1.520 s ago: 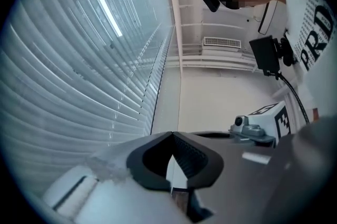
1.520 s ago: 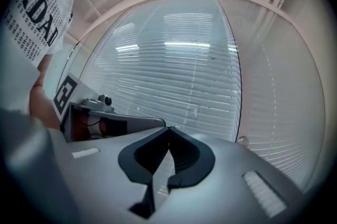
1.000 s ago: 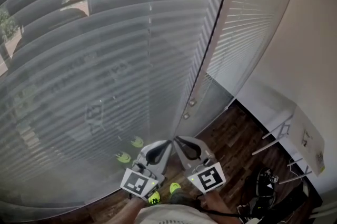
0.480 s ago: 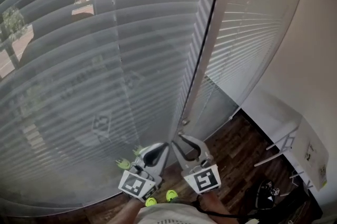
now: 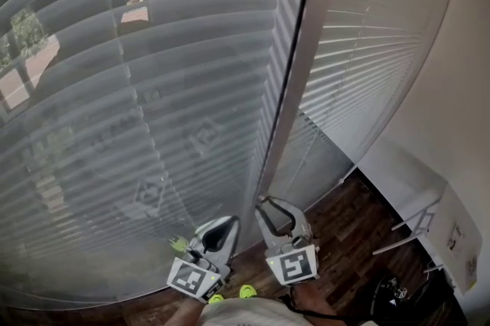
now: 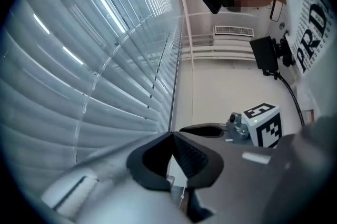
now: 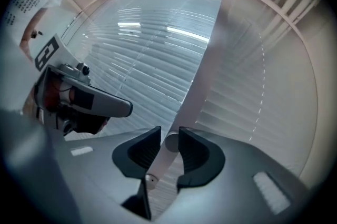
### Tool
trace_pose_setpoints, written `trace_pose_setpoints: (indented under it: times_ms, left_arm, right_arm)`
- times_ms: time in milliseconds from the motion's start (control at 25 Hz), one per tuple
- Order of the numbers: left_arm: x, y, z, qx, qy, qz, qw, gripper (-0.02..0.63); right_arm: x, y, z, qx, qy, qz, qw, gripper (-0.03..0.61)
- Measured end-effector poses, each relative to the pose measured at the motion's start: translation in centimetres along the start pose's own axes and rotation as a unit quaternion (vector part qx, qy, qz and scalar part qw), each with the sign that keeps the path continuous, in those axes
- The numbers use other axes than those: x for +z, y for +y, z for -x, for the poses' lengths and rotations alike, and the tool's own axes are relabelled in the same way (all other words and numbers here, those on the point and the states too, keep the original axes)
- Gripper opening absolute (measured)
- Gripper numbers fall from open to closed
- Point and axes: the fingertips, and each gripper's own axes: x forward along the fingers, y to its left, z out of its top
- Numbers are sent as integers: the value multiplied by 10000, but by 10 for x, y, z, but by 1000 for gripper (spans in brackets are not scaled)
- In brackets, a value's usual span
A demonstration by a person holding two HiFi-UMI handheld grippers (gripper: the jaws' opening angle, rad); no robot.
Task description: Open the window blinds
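Grey slatted blinds [image 5: 153, 102] cover the big window pane, and a second set of blinds [image 5: 360, 57] hangs right of the pale upright frame [image 5: 295, 79]. Both grippers sit low in the head view, side by side in front of the frame's foot. My left gripper [image 5: 222, 223] has its jaw tips touching [image 6: 172, 134]; a thin cord [image 6: 182, 202] shows below them, and I cannot tell whether it is pinched. My right gripper [image 5: 264, 203] has just been opening. The white tilt wand [image 7: 167, 150] stands between its jaws with a gap on the left side, not pressed.
Dark wooden floor [image 5: 344, 240] runs to a white wall [image 5: 459, 87] at the right. A white folding stand [image 5: 429, 225] and a dark object [image 5: 390, 294] lie by that wall. Yellow-green shoes [image 5: 245, 291] show below the grippers.
The two grippers, whose tips met by the frame, now stand lower in the view and apart. The right jaws have gone from shut to open around the wand.
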Motion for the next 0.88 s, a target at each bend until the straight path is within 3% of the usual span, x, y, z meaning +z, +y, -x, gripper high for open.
trace_pose_setpoints:
  times_ms: [320,560,880]
  left_arm:
    - [-2,2,-4,25,27,-24,10000,-8]
    - [-2,1,-2,-44,64,-29,10000,-8]
    - [-4,4,2,6,164,31,9999,-8]
  right_arm:
    - [2,-11,2,-98,-150,216,9996,101]
    - [-4,4,-2,167,46,1189,9928,147]
    - [-12,1,-12,10,359,1703,9847,125]
